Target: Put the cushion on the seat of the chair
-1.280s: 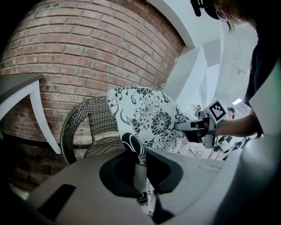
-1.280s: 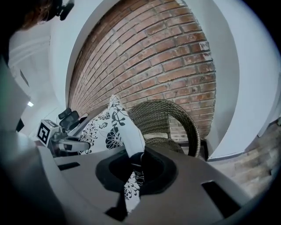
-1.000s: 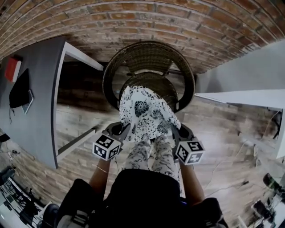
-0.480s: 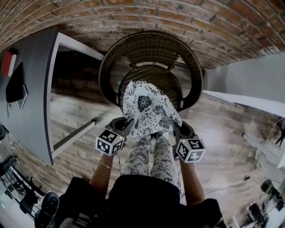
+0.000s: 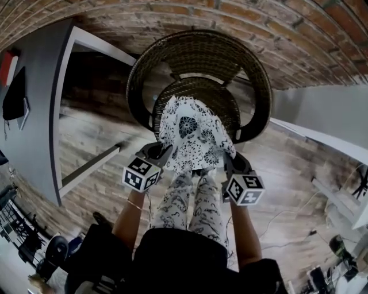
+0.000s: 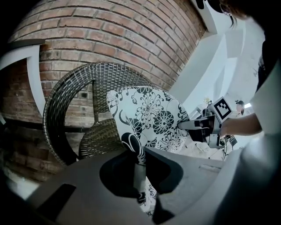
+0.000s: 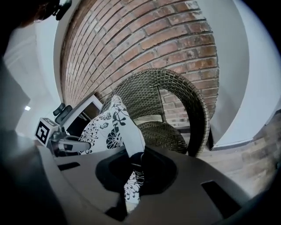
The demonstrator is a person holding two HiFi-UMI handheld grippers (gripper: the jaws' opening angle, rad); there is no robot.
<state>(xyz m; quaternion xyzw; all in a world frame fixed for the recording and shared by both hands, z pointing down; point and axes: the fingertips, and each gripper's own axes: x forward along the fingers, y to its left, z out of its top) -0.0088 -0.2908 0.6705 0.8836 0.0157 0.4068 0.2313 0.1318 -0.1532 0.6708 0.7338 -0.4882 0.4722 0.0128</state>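
Note:
A white cushion with a black flower print [image 5: 190, 135] hangs just above the round seat [image 5: 201, 92] of a dark wicker chair [image 5: 172, 54]. My left gripper [image 5: 164, 152] is shut on the cushion's near left edge and my right gripper [image 5: 227, 159] on its near right edge. In the left gripper view the fabric [image 6: 153, 110] runs down between the shut jaws [image 6: 138, 162], and the right gripper [image 6: 193, 125] shows across it. From the right gripper view, the cushion [image 7: 109, 127] is pinched in the jaws [image 7: 134, 160], beside the seat [image 7: 164, 134].
A grey table [image 5: 34, 132] with a dark item stands at the left. The brick wall [image 5: 172, 17] is behind the chair and a white panel [image 5: 322, 109] is on the right. The person's patterned trouser legs [image 5: 190, 201] stand close before the chair. Cables lie on the floor [image 5: 287, 212].
Both grippers have sunk with the cushion toward the chair seat. The chair has come closer in the head view. Neither grip has changed.

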